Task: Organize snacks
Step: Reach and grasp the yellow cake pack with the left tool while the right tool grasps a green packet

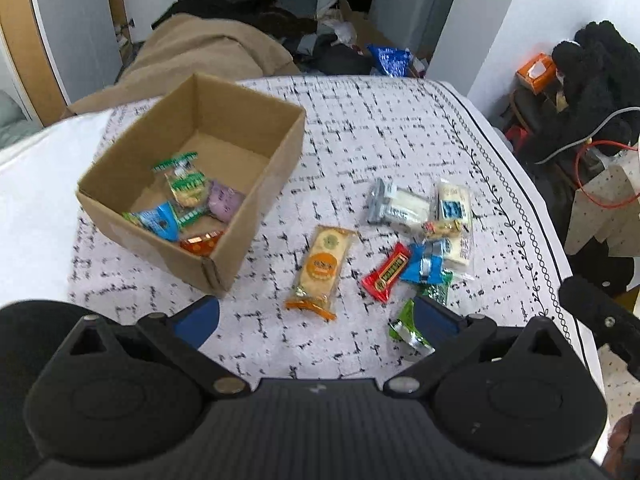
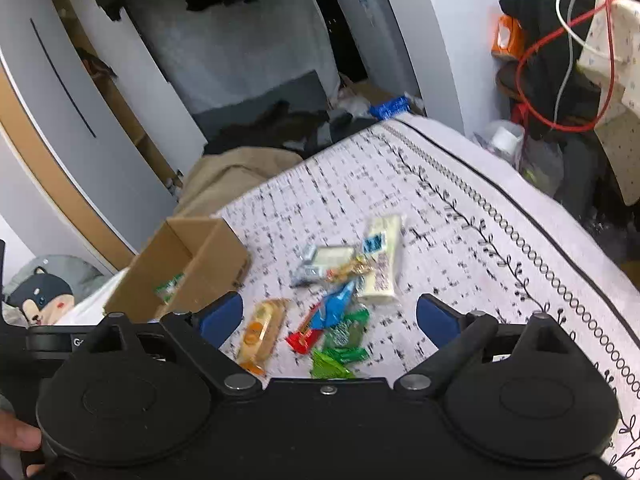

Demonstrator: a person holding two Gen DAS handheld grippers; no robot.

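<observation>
A: Where do things stand?

B: Both the left gripper (image 1: 316, 316) and the right gripper (image 2: 330, 316) have their fingers apart and empty. The cardboard box (image 1: 256, 184) sits at ten o'clock on the worktop (image 1: 360, 128), several snacks already inside.

A: Next pick?

B: I'd take the orange cracker pack (image 1: 322, 268), alone at twelve o'clock. Straddle its narrow width, come down square, then close.

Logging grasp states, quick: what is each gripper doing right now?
Left gripper: open, holding nothing.
Right gripper: open, holding nothing.
</observation>
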